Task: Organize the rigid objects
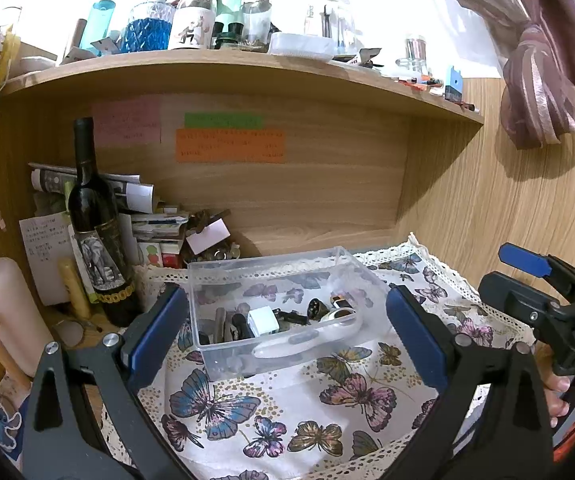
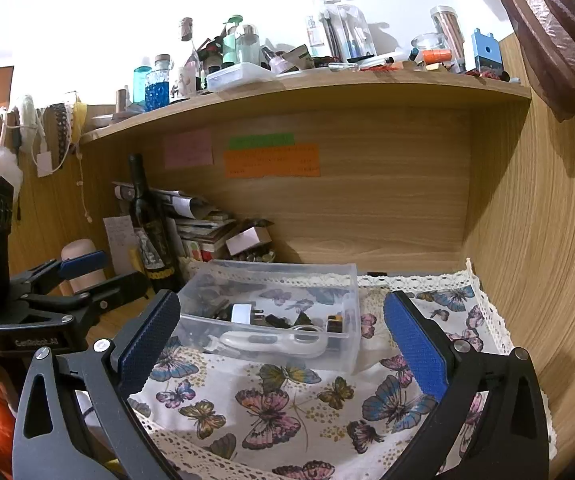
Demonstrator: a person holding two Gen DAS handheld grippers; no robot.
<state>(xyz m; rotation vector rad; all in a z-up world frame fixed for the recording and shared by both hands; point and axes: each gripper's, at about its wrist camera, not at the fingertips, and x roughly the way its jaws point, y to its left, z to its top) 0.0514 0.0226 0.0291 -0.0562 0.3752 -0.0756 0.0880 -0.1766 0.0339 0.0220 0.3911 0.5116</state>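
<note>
- Clear plastic formed the rectangular storage box (image 1: 271, 308) that stood on the white butterfly-print cloth with lace edging (image 1: 287, 412), which covered the tabletop under a wooden shelf (image 1: 247, 68).
- Inside the box lay a white square plug adapter (image 1: 263, 320), a white long-handled plastic tool (image 1: 311, 336) propped against the front wall, and several small dark items too jumbled to tell apart.
- The left hand-held gripper (image 1: 287, 340), with blue padded fingers (image 1: 159, 328), was spread wide and held nothing; the box sat just ahead, between its fingers.
- The right hand-held gripper (image 2: 283, 344) was likewise spread wide and empty, its blue pads (image 2: 415, 344) flanking the same box from the near side.
- A dark glass wine bottle with an elephant label (image 1: 95, 232) stood upright left of the box, beside a stack of papers (image 1: 147, 220).
- Pink, green and orange sticky notes (image 1: 231, 144) were stuck to the wooden back panel; bottles and jars crowded the shelf above.
</note>
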